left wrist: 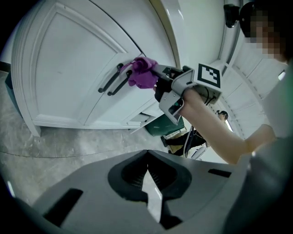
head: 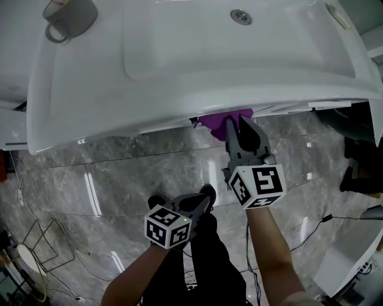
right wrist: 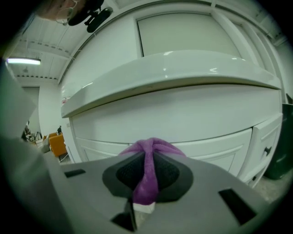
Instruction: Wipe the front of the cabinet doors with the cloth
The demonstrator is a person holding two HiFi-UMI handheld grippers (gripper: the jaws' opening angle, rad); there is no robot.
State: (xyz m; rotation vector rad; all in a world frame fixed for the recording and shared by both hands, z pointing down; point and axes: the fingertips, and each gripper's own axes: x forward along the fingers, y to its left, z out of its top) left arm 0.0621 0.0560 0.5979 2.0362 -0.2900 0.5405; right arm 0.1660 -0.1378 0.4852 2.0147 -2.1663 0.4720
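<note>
A purple cloth [head: 220, 120] is pressed against the white cabinet front under the vanity's overhang. My right gripper [head: 238, 127] is shut on it. In the right gripper view the cloth [right wrist: 153, 147] bunches between the jaws, right in front of the cabinet panel [right wrist: 183, 121]. The left gripper view shows the cloth [left wrist: 144, 75] held against the door [left wrist: 59, 77], touching the two black handles [left wrist: 114, 82]. My left gripper [head: 206, 196] hangs low over the floor, back from the cabinet. It is shut with nothing in it [left wrist: 147, 173].
The white vanity top [head: 197, 66] overhangs the doors. A grey mug [head: 69, 18] stands at its back left and a drain [head: 241, 16] sits in the basin. A green bin [left wrist: 167, 124] stands right of the cabinet. A wire rack [head: 42, 245] and cables lie on the marble floor.
</note>
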